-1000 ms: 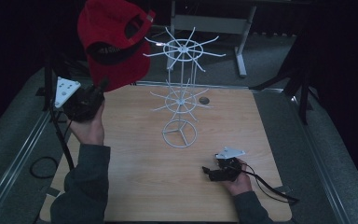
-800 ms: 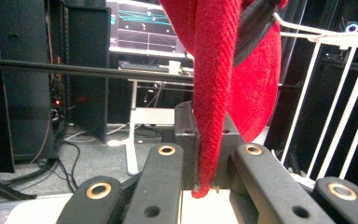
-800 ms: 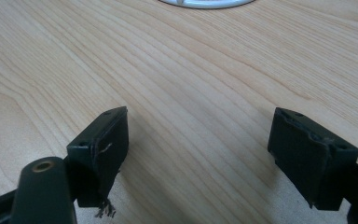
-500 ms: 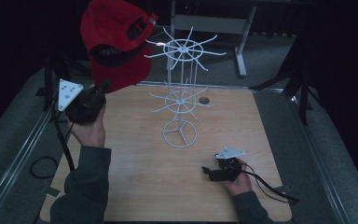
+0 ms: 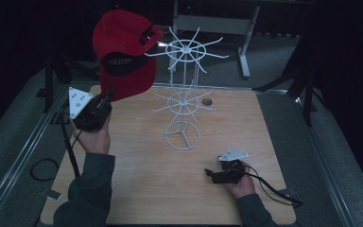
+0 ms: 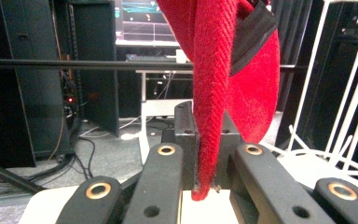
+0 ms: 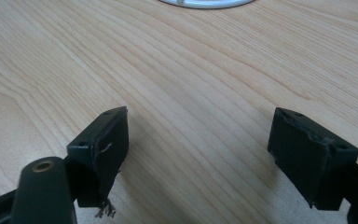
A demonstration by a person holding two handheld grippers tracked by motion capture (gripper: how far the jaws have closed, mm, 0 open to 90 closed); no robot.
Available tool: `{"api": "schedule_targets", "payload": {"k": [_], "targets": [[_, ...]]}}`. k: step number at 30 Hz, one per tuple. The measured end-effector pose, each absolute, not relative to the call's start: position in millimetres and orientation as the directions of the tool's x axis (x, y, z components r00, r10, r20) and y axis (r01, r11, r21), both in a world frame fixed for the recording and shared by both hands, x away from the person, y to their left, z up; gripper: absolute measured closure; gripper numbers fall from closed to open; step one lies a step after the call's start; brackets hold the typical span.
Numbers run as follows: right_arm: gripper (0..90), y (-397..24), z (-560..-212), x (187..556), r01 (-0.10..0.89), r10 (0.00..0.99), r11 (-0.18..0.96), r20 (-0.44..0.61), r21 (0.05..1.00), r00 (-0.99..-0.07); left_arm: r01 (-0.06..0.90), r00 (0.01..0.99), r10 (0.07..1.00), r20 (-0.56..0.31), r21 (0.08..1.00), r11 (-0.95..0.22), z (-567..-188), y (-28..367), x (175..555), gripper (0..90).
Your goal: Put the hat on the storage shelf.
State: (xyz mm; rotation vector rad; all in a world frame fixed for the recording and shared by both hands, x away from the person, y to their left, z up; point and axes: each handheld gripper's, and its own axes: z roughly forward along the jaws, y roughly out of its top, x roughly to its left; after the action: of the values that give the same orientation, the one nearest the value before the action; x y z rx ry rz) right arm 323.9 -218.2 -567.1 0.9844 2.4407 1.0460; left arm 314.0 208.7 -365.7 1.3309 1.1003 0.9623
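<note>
- The left tool (image 5: pixel 108 97) is raised at the left of the high view, its jaws pressed together on the brim edge of a red baseball cap (image 5: pixel 123 54); the left gripper view shows the red twill (image 6: pixel 212 93) squeezed between the two black jaws
- The cap hangs in the air at the upper left of the frame, above the counter's (image 5: pixel 137 179) far left corner and just left of the white wire display rack (image 5: pixel 184 90), near the rack's top ring of prongs (whether it touches a prong I cannot tell)
- The rack stands upright near the centre of the counter on a round base with three spokes, with two tiers of radiating prongs
- The right tool (image 5: pixel 213 174) rests low on the counter at the lower right of the frame, well apart from the rack; in the right gripper view its jaws are spread wide over bare wood (image 7: pixel 191 93), holding nothing
- A small dark round thing (image 5: pixel 207 101) lies on the counter just right of the rack's lower tier
</note>
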Motion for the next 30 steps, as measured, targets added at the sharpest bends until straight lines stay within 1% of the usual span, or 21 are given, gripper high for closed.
{"api": "schedule_targets", "payload": {"k": [10, 19, 22, 27, 28, 30], "targets": [[20.1, -218, -567, 324, 0.472, 0.698, 0.498, -0.013, 0.727, -0.716, 0.109, 0.214, 0.977, -0.014, 0.994, -0.010, -384, 208, 313, 85.3], [20.0, -218, -567, 324, 0.472, 0.697, 0.499, -0.014, 0.727, -0.716, 0.150, 0.219, 0.976, -0.017, 0.989, -0.016, -405, 211, 313, 84.9], [20.0, -218, -567, 324, 0.473, 0.698, 0.497, -0.012, 0.727, -0.716, 0.179, 0.236, 0.971, -0.027, 0.984, -0.017, -416, 211, 311, 84.7], [20.0, -218, -567, 324, 0.475, 0.698, 0.498, -0.010, 0.726, -0.716, 0.191, 0.259, 0.965, -0.036, 0.981, -0.015, -426, 210, 308, 84.1], [20.0, -218, -567, 324, 0.475, 0.698, 0.497, -0.010, 0.726, -0.716, 0.195, 0.263, 0.964, -0.035, 0.981, -0.018, -427, 210, 308, 83.8], [20.1, -218, -567, 324, 0.475, 0.699, 0.497, -0.010, 0.727, -0.715, 0.204, 0.284, 0.958, -0.045, 0.979, -0.015, -427, 210, 309, 77.1]]}}
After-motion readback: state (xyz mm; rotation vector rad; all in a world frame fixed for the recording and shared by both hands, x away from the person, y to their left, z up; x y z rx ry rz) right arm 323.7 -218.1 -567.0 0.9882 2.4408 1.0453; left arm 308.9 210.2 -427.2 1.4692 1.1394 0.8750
